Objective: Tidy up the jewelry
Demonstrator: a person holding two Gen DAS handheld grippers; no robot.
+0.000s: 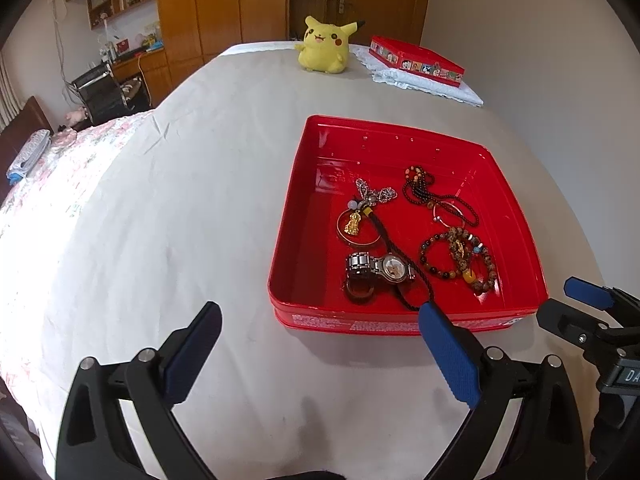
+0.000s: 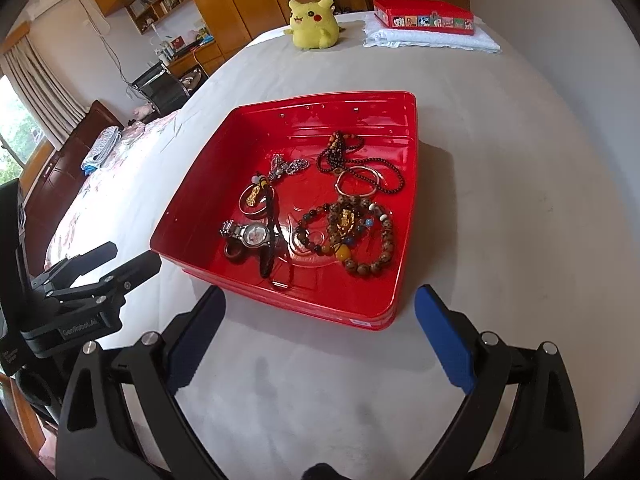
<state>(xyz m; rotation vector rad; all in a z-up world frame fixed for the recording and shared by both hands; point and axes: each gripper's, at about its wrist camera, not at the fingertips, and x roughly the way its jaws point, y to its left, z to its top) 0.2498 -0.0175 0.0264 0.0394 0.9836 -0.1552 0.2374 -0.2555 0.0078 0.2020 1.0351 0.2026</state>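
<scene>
We see all the jewelry (image 2: 304,208) lying loose inside the red tin (image 2: 192,208); both our left gripper (image 1: 320,344) and right gripper (image 2: 320,320) hover before it, fingers apart, empty.

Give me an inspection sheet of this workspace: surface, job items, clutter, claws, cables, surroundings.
Surface: bed under a pale sheet, lightly creased.
Job's things: open red tin tray holding a wristwatch, a gold bangle with a gold pendant on a dark cord, a silver chain, a dark bead necklace, a thin silver bangle and beaded bracelets.
Clutter: yellow plush toy; second red tin on a folded white cloth at the far end.
Claws: left claw open, empty; right claw open, empty; both short of the tray.
Cables: wires hang down the wall by the desk.
Surroundings: wooden wardrobes, bookshelf, desk, chair, curtained window.
</scene>
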